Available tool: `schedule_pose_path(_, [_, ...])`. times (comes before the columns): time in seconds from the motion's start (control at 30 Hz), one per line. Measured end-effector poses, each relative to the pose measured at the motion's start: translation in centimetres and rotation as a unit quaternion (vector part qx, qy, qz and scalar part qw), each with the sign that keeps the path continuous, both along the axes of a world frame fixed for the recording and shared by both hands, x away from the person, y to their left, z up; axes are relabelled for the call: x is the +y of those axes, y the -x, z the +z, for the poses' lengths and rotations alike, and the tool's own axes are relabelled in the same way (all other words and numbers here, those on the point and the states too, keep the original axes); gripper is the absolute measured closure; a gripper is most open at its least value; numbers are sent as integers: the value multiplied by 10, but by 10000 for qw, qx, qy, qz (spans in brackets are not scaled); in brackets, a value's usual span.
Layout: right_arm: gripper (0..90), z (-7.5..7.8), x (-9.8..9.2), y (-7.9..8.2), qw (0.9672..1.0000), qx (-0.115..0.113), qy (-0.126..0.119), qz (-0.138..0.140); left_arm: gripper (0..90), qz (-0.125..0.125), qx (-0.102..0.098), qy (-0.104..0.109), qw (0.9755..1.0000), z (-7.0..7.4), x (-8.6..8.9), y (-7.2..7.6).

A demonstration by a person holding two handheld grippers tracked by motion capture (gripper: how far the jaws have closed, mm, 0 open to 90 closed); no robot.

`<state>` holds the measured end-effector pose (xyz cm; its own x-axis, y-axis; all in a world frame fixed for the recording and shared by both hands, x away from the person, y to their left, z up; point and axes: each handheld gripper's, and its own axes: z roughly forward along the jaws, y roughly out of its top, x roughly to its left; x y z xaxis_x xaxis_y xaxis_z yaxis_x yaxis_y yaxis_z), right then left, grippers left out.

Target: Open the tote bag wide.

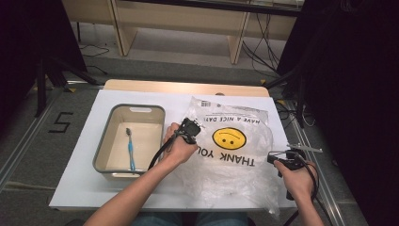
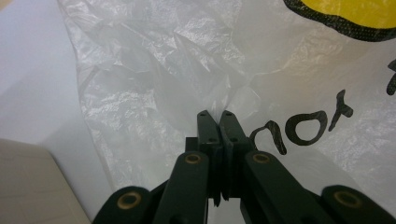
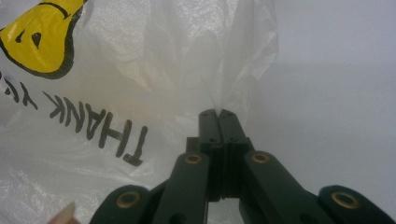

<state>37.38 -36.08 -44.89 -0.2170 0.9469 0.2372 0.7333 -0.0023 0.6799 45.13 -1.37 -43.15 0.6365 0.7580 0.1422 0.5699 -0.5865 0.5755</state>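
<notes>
- Grey-rimmed cream plastic tub point(image 1: 104, 146) holds a blue toothbrush point(image 1: 130, 149).
- Left gripper point(image 2: 216, 114) and right gripper point(image 3: 217, 112) each pinch the crinkled clear smiley-printed plastic bag point(image 1: 235, 150); the high view shows the tub.

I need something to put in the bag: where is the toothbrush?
In the high view, the blue toothbrush lies inside the grey bin, left of the plastic bag.

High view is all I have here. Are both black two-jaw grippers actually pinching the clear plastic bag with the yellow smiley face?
Observer: Yes. In its own view the left gripper is shut on a fold of the clear plastic bag.
Operator: And the right one?
Observer: The right gripper is shut too, with a gathered peak of film rising from its tips.
Operator: Anything else near its jaws?
Observer: White table lies right beside that pinch.
</notes>
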Motion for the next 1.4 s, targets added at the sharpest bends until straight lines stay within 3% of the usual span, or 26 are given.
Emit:
schedule_pose_path(0.17, [900, 0, 0, -3, 9999, -79, -23, -69, 887, 92, -70, 90, 9999, -2, -1, -9])
schedule_pose_path(0.3, [900, -1, 3, -7, 9998, -85, -86, -161, 874, 146, -226, 88, 9996, -3, -3, -16])
schedule_pose_path(0.33, [900, -1, 3, -7, 9998, -70, -101, -173, 864, 158, -358, 112, 9992, -2, -4, -20])
schedule_pose_path(0.47, [900, -2, 7, -9, 9997, -93, -107, -193, 782, 202, -512, 145, 9984, -1, -5, -26])
schedule_pose_path(0.53, [900, -3, 8, -8, 9997, -56, -112, -210, 678, 239, -493, 198, 9983, -2, -6, -27])
schedule_pose_path(0.57, [900, -3, 8, -8, 9997, -56, -112, -210, 678, 257, -480, 215, 9983, -2, -7, -26])
schedule_pose_path(0.63, [880, -4, 9, -7, 9996, 0, -177, -212, 502, 273, -513, 190, 9981, 0, -8, -22])
schedule_pose_path(0.67, [880, -4, 9, -7, 9996, 0, -177, -212, 502, 315, -522, 209, 9979, 1, -9, -20])
schedule_pose_path(0.7, [861, -4, 9, -5, 9996, 6, -196, -202, 392, 333, -547, 204, 9977, 3, -9, -16])
schedule_pose_path(0.83, [824, -2, 9, 0, 9997, 10, -164, -200, 340, 253, -692, 386, 9965, 20, -4, 1])
schedule_pose_path(0.9, [790, -1, 8, 3, 9996, 85, -147, -218, 329, 114, -628, 388, 9972, 27, 0, 12])
schedule_pose_path(0.93, [790, -1, 8, 3, 9996, 85, -147, -218, 329, 1, -533, 351, 9980, 28, 2, 18])
schedule_pose_path(1.07, [664, 6, 7, 12, 9996, 34, 258, -77, 350, -526, -138, 87, 9985, 22, 8, 41])
schedule_pose_path(1.1, [637, 8, 8, 13, 9996, -76, 280, 7, 355, -657, -140, -222, 9975, 17, 12, 48])
schedule_pose_path(1.33, [546, 19, 16, 18, 9964, -396, 662, 357, 402, -830, -54, -648, 9944, -2, 12, 53])
schedule_pose_path(1.4, [525, 24, 22, 18, 9925, -632, 806, 674, 447, -851, -52, -755, 9935, -6, 10, 52])
